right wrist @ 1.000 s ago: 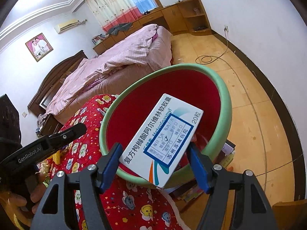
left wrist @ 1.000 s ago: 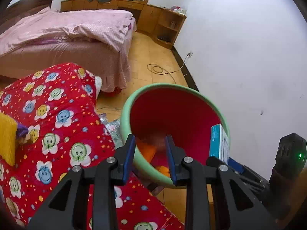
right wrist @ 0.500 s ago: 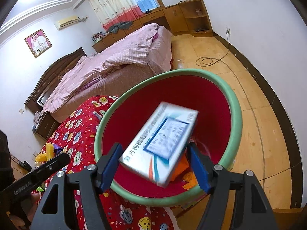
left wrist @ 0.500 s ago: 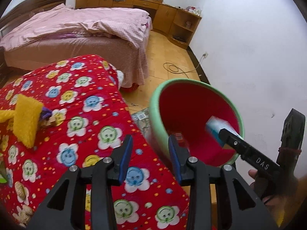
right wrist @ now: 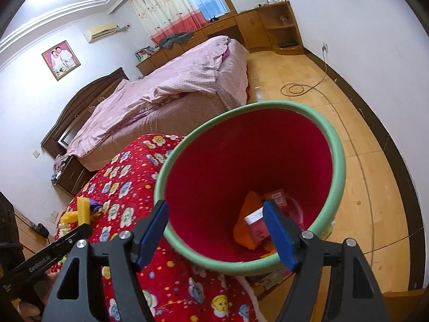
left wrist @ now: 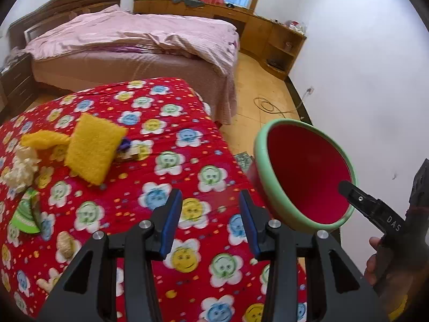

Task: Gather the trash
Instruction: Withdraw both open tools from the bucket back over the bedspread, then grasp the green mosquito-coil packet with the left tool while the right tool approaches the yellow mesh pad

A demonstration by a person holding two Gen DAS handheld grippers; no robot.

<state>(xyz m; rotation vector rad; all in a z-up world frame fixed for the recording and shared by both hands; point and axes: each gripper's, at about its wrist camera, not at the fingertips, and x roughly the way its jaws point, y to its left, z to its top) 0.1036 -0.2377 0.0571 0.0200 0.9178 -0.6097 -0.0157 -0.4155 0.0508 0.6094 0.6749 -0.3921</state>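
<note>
Since my red flower-print quilt (left wrist: 166, 177) hangs right beside the green-rimmed red trash bucket (right wrist: 332, 139), dropping's easy: white medicine box (right wrist: 254, 218) sits inside on orange scraps, while my right gripper (right wrist: 217, 230) and left gripper (left wrist: 210, 222) gape empty, left aimed at the yellow sponge (left wrist: 92, 147).

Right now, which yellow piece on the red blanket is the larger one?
The flat square yellow sponge; the other yellow piece, left of it, is narrower and crumpled.

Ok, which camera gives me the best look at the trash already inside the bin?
Right wrist: it looks down into the bin, showing the orange scrap and small boxes at the bottom. Left wrist shows only the bin's red inner wall, no contents.
</note>
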